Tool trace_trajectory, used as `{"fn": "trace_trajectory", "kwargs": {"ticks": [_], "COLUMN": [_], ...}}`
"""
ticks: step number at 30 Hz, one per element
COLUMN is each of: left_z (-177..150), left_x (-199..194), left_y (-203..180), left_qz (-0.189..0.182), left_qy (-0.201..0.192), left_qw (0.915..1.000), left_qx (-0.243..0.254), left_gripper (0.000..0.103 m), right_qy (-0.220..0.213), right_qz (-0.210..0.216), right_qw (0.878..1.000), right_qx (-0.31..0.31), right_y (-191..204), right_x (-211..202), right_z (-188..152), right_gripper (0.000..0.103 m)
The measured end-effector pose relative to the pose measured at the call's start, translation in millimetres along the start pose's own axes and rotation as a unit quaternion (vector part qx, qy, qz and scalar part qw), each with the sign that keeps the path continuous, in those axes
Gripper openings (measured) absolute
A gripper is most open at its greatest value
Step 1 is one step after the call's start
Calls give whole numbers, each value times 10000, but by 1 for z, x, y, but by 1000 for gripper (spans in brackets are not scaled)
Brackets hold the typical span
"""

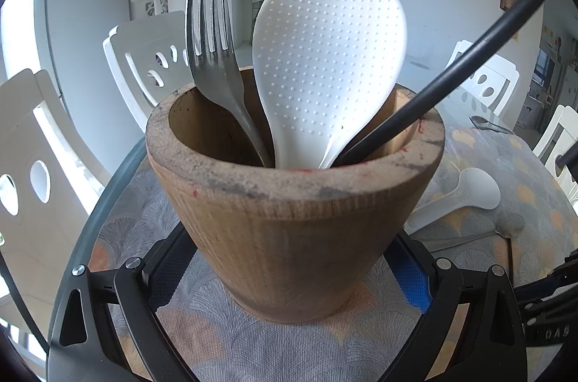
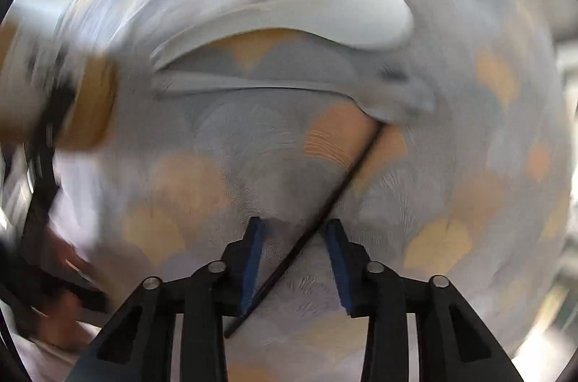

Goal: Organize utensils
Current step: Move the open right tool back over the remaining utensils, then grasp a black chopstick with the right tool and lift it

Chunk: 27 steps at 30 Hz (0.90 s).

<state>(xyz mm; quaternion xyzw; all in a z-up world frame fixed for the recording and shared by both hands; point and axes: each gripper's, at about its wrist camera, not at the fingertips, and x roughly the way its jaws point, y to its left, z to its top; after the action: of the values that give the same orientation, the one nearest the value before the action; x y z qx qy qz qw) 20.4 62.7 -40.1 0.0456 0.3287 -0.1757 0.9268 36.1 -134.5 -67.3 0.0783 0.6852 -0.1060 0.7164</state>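
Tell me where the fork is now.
In the left wrist view the fork stands tines up in the wooden cup, at its left side, beside the white paddle.

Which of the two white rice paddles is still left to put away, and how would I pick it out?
Start at the wooden cup held between the left gripper's fingers; one white paddle already stands in it. To the cup's right, flat on the patterned tablecloth, lies the loose rice paddle. It is lying down, white and dimpled, unlike the grey metal spoon beside it.
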Motion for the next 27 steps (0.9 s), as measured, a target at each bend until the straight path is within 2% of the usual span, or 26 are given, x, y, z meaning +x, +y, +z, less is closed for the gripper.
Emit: {"fn": "trace_trajectory", "kwargs": {"ticks": [3,5,7,10,15,19,21,22,23,27], "left_z": [0,-1,-1,-2,-3,-3,-3,-2,-3,-2], "left_x": [0,-2,-2,-3,-5,-6,-6,-6,-6,-7], "left_y": [-4,-5,-3,-4,-3,-3,-4,-4,-3,-3], "left_qz": [55,67,44,70,70,81,84,84,86,84], "left_qy": [-6,-38,-48,-57,-89,-79,-77,-79,-78,-88], "left_qw": [10000,9999,10000,9999,9999,9999,9999,9999,9999,9999], "left_qx": [71,79,26,51,47,55,54,54,54,47], "left_gripper": [97,97,97,97,97,97,97,97,97,97], "right_qy": [-146,-140,-82,62,96,107,22,-35,-96,-395], "right_qz": [-218,-64,453,1314,2031,2269,2325,2333,2347,2381], "right_qw": [9992,9997,9988,9876,9689,9623,9617,9618,9620,9634], "right_qx": [-303,-173,175,859,1410,1498,1454,1432,1394,1163], "right_y": [12,9,-6,-43,-77,-84,-67,-60,-44,-34], "right_x": [-4,-6,-10,-14,-23,-28,-34,-36,-30,-39], "right_z": [-4,-6,-7,-13,-31,-51,-52,-51,-34,-31], "right_gripper": [17,12,5,5,5,5,5,5,5,5]}}
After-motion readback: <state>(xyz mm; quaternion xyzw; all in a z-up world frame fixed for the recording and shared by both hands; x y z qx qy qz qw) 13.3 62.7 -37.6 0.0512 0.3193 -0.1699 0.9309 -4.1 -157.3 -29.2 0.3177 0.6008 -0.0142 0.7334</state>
